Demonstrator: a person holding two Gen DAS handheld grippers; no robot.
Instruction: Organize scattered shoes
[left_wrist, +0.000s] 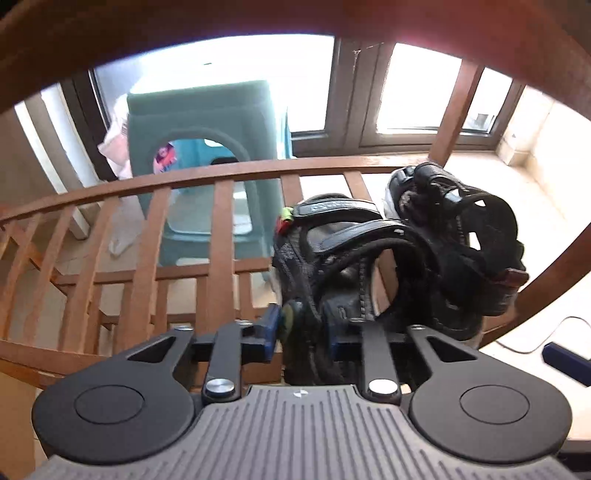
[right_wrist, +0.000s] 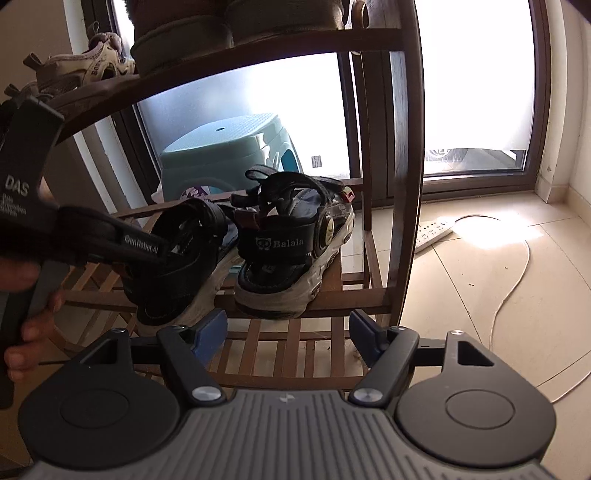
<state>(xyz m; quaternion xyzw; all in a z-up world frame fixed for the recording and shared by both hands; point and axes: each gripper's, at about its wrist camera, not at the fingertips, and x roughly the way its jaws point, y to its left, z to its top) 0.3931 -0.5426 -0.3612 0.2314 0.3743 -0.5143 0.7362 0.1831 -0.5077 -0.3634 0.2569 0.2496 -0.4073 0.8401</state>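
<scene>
Left gripper (left_wrist: 303, 334) pinching black sandal (left_wrist: 332, 258) over rack (left_wrist: 221, 173), right gripper (right_wrist: 288, 328) spread

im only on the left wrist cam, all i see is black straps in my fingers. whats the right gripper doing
Observer: The right gripper is open and holds nothing. It hangs in front of the wooden shoe rack.
Operator: is the other sandal fully on the shelf
Observer: Yes, the second sandal stands upright on the slats with its heel strap toward the right camera. The strap reads Balala.
Operator: and mine, is it down yet
Observer: The sandal in the left gripper is tilted. That held sandal leans with its heel at the shelf's front edge, just left of its mate. I cannot tell whether it rests on the slats.
</scene>
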